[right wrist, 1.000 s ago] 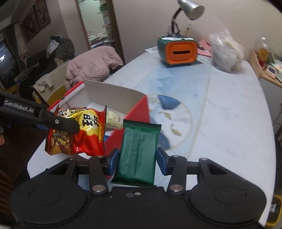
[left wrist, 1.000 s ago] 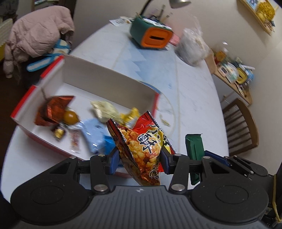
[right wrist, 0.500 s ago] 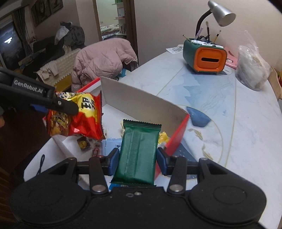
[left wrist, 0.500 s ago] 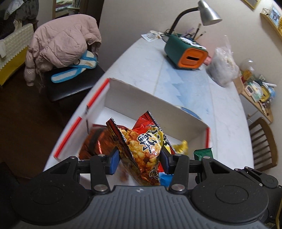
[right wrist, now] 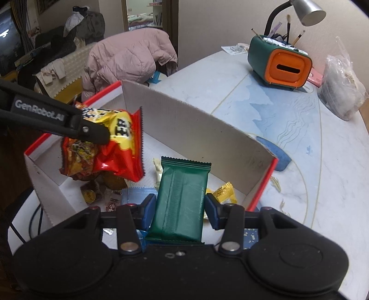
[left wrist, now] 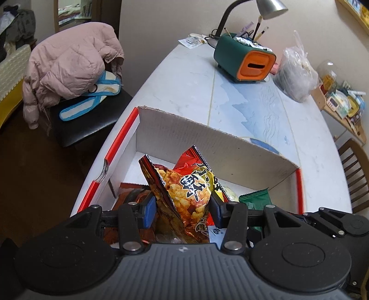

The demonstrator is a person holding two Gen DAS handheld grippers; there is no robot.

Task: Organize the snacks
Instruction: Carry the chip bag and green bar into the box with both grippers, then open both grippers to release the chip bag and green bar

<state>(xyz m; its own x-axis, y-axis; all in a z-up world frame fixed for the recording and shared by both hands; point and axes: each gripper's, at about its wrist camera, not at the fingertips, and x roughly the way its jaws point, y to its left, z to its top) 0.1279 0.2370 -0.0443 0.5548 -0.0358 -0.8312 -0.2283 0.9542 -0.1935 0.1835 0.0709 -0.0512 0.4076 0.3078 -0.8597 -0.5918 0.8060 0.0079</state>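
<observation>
Holding a crinkly red and yellow snack bag [left wrist: 186, 191] in the left gripper [left wrist: 183, 211] and a flat green wrapper [right wrist: 181, 203] in the right gripper [right wrist: 181, 211], both right above the open white cardboard box [right wrist: 184, 124], green pack standing tall

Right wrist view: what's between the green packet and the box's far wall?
Bare white box floor behind the green packet up to the cardboard wall; only a pale wrapper at the packet's left corner, in the right wrist view.

- One red-and-yellow snack bag [left wrist: 189, 184] was counted.
- One green wrapped bar [right wrist: 181, 203].
- One red-edged cardboard box [right wrist: 198, 129].
- One desk lamp [right wrist: 306, 11].
- One green-and-orange pen holder [right wrist: 280, 64].
- Two grippers: left gripper [left wrist: 183, 211], right gripper [right wrist: 180, 211].
</observation>
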